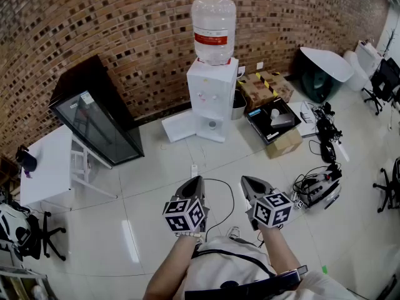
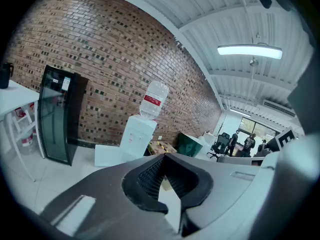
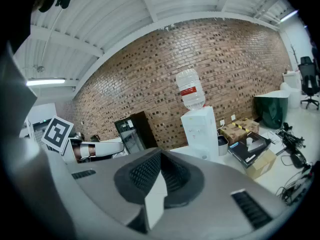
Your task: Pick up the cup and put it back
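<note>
Room: office bay with a brick wall [image 1: 125, 30] behind and a white tiled floor [image 1: 156, 167].

- Glass-fronted cabinet [image 1: 100, 114], black, at the floor's far left, set at an angle to the wall.
- White table [image 1: 47, 167], left edge of the floor, in front of the cabinet.
- Water dispenser [image 1: 212, 99], far centre, backed against the wall, probably where cups get filled.
- Black case [image 1: 259, 122], lying open on a carton just right of the dispenser.
- Left gripper [image 1: 195, 181] and right gripper [image 1: 247, 181], side by side above the near floor and tilted slightly down. Both claws are pressed together on nothing, well apart from any cup. They look parked ahead of an approach.
- White cup [image 1: 274, 113], upright near the case's far edge, is the likeliest task object.
- Dark vessel [image 1: 26, 159], on the table's left corner, is too small to tell whether it is a mug.
</note>
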The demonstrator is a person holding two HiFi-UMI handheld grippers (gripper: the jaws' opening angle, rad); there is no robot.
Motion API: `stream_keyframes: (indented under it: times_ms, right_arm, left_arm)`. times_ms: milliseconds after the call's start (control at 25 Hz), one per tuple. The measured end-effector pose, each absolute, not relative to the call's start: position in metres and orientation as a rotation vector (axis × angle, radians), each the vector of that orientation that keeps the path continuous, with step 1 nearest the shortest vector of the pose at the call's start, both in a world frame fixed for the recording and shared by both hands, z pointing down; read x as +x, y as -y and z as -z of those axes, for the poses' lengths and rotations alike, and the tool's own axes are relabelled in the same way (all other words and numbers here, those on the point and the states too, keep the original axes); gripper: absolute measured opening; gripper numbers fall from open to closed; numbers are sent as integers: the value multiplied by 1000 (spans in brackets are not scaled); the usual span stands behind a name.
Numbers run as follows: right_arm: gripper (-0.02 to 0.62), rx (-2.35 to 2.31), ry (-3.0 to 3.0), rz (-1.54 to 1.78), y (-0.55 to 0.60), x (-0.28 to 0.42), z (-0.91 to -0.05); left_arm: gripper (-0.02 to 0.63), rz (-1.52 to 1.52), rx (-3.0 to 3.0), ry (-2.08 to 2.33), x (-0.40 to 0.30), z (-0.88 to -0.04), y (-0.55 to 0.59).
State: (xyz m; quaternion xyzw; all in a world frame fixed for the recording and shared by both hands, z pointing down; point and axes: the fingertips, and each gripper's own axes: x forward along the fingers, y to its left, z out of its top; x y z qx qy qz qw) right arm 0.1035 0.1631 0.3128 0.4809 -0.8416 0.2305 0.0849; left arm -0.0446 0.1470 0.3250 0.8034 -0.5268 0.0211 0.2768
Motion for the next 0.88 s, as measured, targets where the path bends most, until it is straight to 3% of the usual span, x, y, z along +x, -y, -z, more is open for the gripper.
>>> stream_keyframes:
  times_ms: [880]
  right_arm:
    - [12,1328,2569,-808,-126,141,-347]
  left_arm:
    - [0,-111,2058,1470,-8,-353,-120]
